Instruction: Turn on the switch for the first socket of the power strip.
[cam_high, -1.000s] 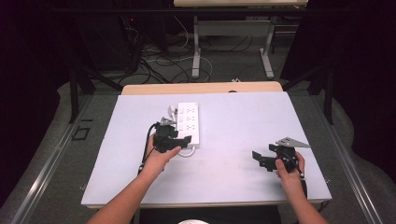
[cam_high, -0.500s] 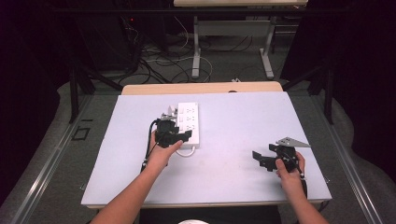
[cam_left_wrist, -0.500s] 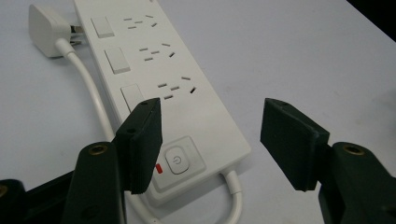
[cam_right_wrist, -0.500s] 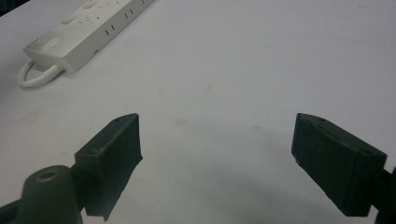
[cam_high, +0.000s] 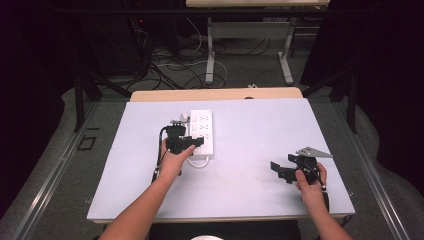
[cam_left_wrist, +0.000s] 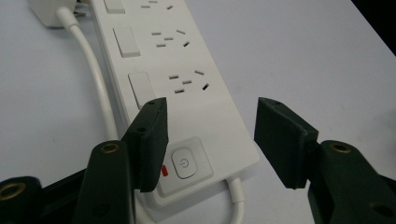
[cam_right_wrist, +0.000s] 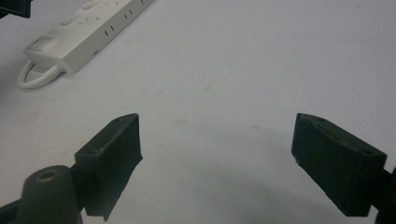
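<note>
A white power strip (cam_high: 202, 131) lies on the white table, its long side running away from me. My left gripper (cam_high: 195, 142) hovers at its near end. In the left gripper view the strip (cam_left_wrist: 187, 88) runs between and beyond the jaws of the left gripper (cam_left_wrist: 210, 107), which have just been closing and stand half apart, pressing on nothing. The left pad (cam_left_wrist: 149, 135) is beside the power button (cam_left_wrist: 186, 163). My right gripper (cam_high: 280, 171) rests at the right front, open over bare table (cam_right_wrist: 217, 126).
The strip's white cable (cam_left_wrist: 95, 74) loops along its left side to a plug (cam_high: 180, 120) at the far end. The strip (cam_right_wrist: 74, 32) shows far off in the right gripper view. The table's front edge (cam_high: 220, 217) is near my forearms.
My left gripper has edged forward along the strip's near end. The right gripper has stayed put.
</note>
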